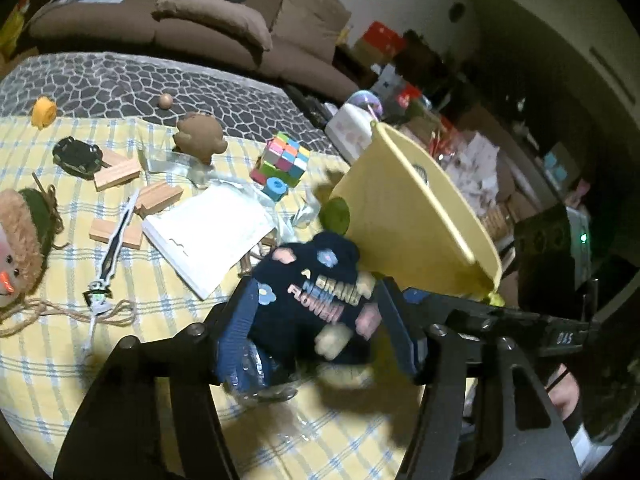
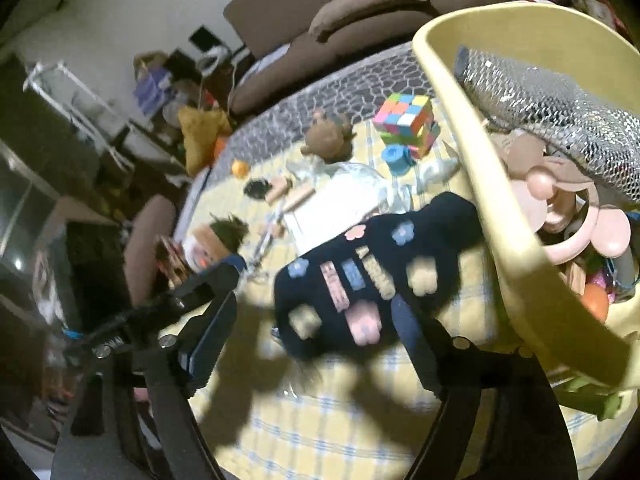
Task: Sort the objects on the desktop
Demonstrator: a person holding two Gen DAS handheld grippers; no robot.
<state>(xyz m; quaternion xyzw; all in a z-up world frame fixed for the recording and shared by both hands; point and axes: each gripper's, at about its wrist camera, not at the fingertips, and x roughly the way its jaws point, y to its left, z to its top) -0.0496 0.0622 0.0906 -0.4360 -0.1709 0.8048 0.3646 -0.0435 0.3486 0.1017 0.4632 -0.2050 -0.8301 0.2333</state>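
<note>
Our left gripper jaws clamp the navy plush toy just beside the tilted yellow basket rim. Our right gripper jaws gape wide; checked tabletop bare below.

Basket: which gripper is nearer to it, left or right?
Right. The basket rim runs close beside the right gripper; the left gripper faces it with the toy in between.

L wrist cam: close, looking down across table toward sofa. R wrist cam: same, from other side. Both share navy plush, yellow bin, cube.
</note>
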